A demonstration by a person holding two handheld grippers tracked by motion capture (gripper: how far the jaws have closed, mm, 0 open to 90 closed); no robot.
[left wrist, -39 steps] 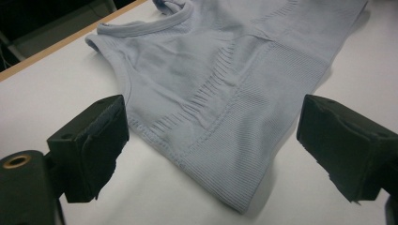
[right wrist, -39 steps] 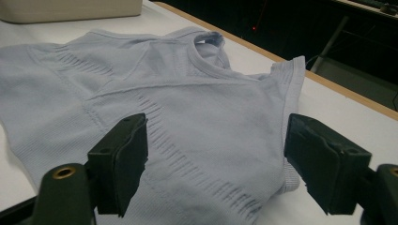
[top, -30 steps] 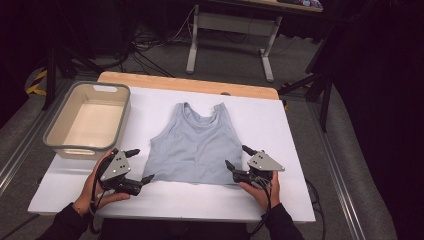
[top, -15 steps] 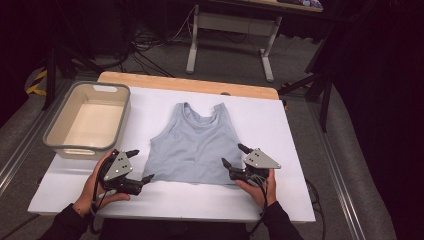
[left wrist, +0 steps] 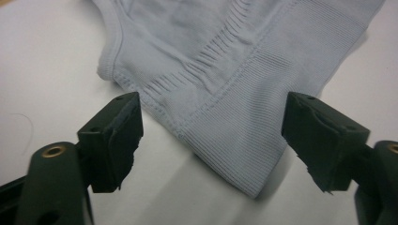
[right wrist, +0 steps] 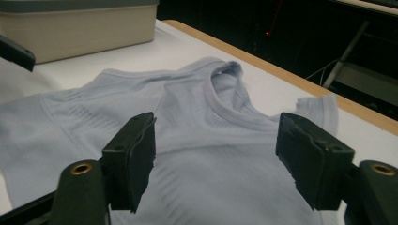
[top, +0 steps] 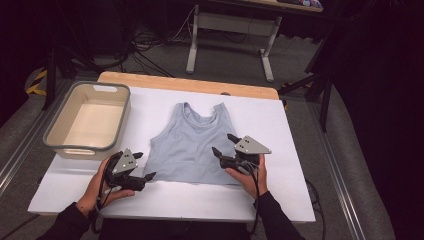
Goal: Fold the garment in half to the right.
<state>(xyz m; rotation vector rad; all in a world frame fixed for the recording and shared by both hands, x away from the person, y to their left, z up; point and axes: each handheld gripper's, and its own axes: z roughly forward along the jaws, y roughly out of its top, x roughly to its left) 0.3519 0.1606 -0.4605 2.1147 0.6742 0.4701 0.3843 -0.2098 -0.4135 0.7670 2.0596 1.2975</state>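
Note:
A light blue sleeveless top (top: 192,145) lies flat on the white table cover, neck toward the far side. My left gripper (top: 145,165) is open at the top's near left hem corner. In the left gripper view that ribbed corner (left wrist: 234,150) lies on the table between the spread jaws of the left gripper (left wrist: 211,136). My right gripper (top: 223,143) is open and hovers over the top's lower right part. In the right gripper view the right gripper (right wrist: 216,150) holds nothing, and the top (right wrist: 187,117) with its neckline spreads out beyond its jaws.
A beige bin with a grey rim (top: 60,145) stands at the table's left, seen also as the bin (right wrist: 80,28) in the right gripper view. A wooden table edge (top: 190,85) runs along the far side. Desk legs and cables stand on the floor beyond.
My right gripper has moved left and away from the person, from beside the hem to over the top's lower right part. The left gripper has stayed put.

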